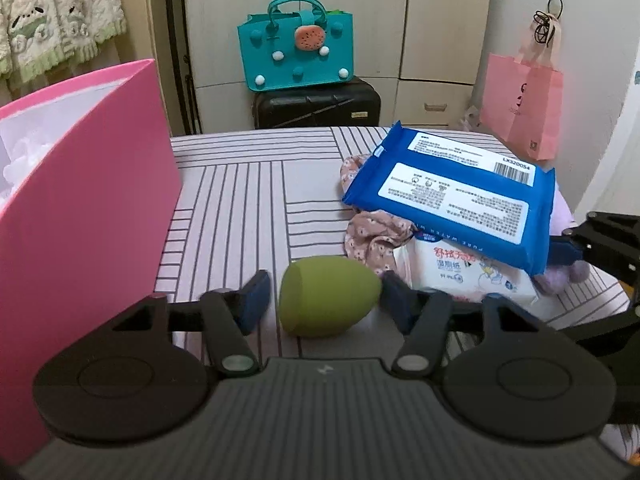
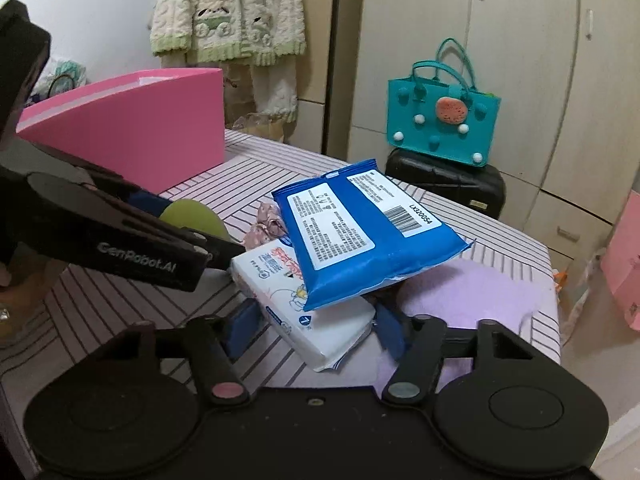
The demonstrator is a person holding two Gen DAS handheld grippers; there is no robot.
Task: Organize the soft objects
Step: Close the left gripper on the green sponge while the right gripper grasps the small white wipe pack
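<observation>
Sponge (image 1: 326, 296), green and egg-shaped, lay on the striped worktop (image 1: 240, 200) between the pads of the left tongs (image 1: 324, 300); small gaps showed on both sides, so the tongs stood apart, judged positioned for a pinch. The pink box (image 1: 92, 208) stood just beside, likely the destination. The right tongs (image 2: 316, 328) straddled the white wipes pack (image 2: 320, 320) beneath the tilted blue pack (image 2: 360, 232); contact could not be told.
</observation>
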